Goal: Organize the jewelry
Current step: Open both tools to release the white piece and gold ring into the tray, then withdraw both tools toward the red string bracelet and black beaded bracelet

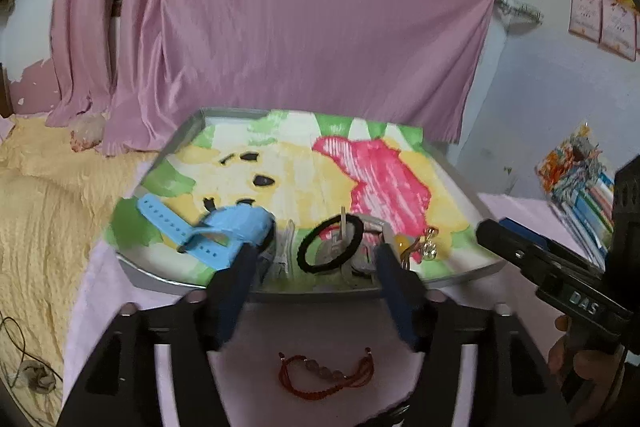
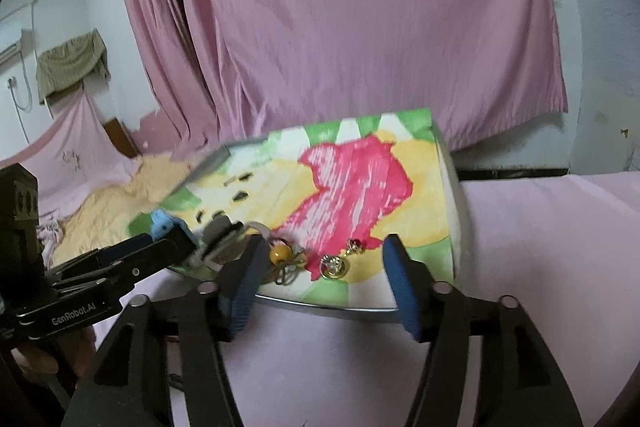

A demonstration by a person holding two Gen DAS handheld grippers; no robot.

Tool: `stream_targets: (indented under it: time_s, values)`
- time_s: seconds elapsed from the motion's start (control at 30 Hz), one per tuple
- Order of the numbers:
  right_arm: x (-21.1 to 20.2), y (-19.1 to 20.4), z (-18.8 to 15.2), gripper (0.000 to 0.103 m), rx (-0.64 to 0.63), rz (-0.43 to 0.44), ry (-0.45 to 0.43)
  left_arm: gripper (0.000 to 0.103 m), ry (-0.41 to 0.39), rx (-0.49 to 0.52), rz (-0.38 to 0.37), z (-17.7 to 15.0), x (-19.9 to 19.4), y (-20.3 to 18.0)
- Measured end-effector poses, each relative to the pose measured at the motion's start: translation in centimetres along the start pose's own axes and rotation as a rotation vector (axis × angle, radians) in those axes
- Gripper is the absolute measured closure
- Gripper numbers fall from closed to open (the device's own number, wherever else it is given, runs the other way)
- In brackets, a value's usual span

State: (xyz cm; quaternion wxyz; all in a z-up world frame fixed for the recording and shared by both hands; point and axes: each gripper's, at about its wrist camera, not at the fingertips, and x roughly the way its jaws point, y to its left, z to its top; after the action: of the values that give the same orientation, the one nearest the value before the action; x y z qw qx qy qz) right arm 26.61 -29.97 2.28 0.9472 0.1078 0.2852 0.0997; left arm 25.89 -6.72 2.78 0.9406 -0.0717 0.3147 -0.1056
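Several jewelry pieces sit grouped on the metal tray with painted cloth lining [image 1: 188,131], just ahead of both claws: blue rubber watch strap [image 1: 224,231], black elastic hair ring [image 1: 330,243], gold drop earrings [image 2: 336,263], likely gathered there for sorting. Red cord bracelet with beads [image 1: 326,375] lies beneath the spread, empty left claw [image 1: 316,263], off-tray. Right claw [image 2: 320,263] spread, empty, at the tray's near rim; pink bed cover to its right offers room.

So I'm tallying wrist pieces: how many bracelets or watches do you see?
2: a light blue rubber-strapped watch on the tray's left side, and a red corded bead bracelet off the tray on the pink cloth. The central clutter may hide more.
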Motion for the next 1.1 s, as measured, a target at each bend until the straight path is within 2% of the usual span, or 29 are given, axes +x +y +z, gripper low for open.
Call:
stream_targets:
  time_s: [0.17,0.23,0.33,0.43,0.8,1.1]
  values:
    - [-2.6,0.6,-0.6,0.027,-0.017,0.006,-0.071,0.02,-0.086,-0.021,-0.002,-0.4,-2.3,0.7]
    - [-3.6,0.8,-1.0,0.02,-0.016,0.015,-0.1,0.01,-0.111,-0.02,0.003,-0.8,-3.2,0.9]
    - [-5.1,1.2,-1.7,0.01,-0.033,0.008,-0.139,0.006,-0.147,-0.016,0.004,-1.5,-4.5,1.3]
    - [-6.2,1.6,-2.3,0.01,-0.047,-0.002,-0.166,0.002,-0.184,-0.009,0.011,-2.2,-5.8,1.6]
    - [-10.2,3.0,-4.7,0.008,-0.066,0.008,-0.259,0.001,-0.274,0.013,0.046,-4.5,-9.4,2.6]
    - [-10.5,4.1,-5.5,0.008,-0.124,0.006,-0.218,0.001,-0.258,0.042,0.059,-5.8,-10.1,3.2]
